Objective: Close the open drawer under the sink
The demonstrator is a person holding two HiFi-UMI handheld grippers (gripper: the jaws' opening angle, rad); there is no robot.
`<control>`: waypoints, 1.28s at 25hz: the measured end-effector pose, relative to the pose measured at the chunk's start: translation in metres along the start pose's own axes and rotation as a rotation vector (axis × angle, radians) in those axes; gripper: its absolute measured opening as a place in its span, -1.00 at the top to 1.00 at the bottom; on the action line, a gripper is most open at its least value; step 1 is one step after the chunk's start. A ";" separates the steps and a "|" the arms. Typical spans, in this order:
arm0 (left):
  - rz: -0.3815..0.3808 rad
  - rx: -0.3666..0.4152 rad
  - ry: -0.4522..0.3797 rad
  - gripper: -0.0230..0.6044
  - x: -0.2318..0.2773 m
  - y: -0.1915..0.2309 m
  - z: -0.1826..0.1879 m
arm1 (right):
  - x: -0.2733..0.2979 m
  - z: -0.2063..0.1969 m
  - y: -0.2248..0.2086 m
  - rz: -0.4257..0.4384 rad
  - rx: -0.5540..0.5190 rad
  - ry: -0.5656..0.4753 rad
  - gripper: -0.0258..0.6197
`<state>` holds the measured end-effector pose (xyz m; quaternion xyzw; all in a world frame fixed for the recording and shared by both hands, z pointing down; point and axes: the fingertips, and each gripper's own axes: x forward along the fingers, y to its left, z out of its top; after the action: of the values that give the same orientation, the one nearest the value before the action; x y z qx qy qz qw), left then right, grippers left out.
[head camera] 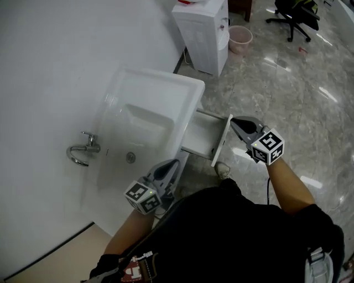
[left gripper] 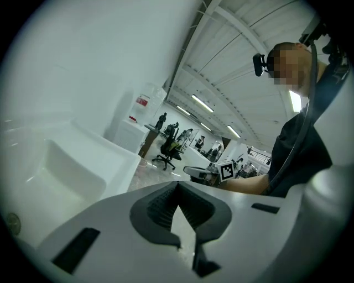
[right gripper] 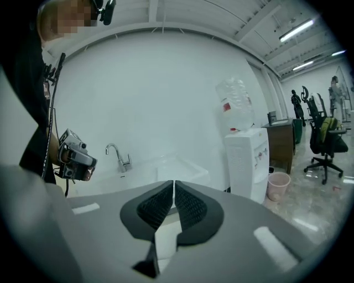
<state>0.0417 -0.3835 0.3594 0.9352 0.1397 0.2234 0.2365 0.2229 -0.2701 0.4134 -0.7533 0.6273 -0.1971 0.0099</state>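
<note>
The white sink (head camera: 152, 110) hangs on the wall, and the white drawer (head camera: 203, 134) under it stands pulled out toward the right. Its front panel (head camera: 222, 141) is seen edge-on. My right gripper (head camera: 234, 121) is shut and empty, its tips right beside the panel's top outer edge; whether they touch it I cannot tell. In the right gripper view the right gripper (right gripper: 174, 182) points toward the sink (right gripper: 166, 168) and tap (right gripper: 117, 156). My left gripper (head camera: 175, 164) is shut and empty, low beside the sink's front corner. The left gripper (left gripper: 177, 184) shows its tips meeting.
A chrome tap (head camera: 83, 150) juts from the wall at the left. A white water dispenser (head camera: 202, 33) and a pink bin (head camera: 240, 38) stand behind the sink, an office chair (head camera: 296, 16) farther off. The person's shoe (head camera: 222, 170) rests on the glossy tile floor below the drawer.
</note>
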 end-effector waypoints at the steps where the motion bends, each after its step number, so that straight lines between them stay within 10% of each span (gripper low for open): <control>1: -0.008 0.004 0.027 0.93 0.012 -0.001 -0.005 | -0.001 -0.009 -0.006 -0.002 0.002 0.005 0.92; 18: -0.106 -0.028 0.276 0.93 0.160 0.003 -0.150 | 0.008 -0.199 -0.049 0.063 -0.074 0.186 0.83; 32: -0.113 -0.070 0.364 0.93 0.180 0.017 -0.237 | 0.060 -0.339 -0.025 0.180 -0.306 0.391 0.47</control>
<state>0.0846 -0.2413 0.6184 0.8612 0.2244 0.3801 0.2518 0.1494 -0.2432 0.7493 -0.6349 0.7042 -0.2402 -0.2080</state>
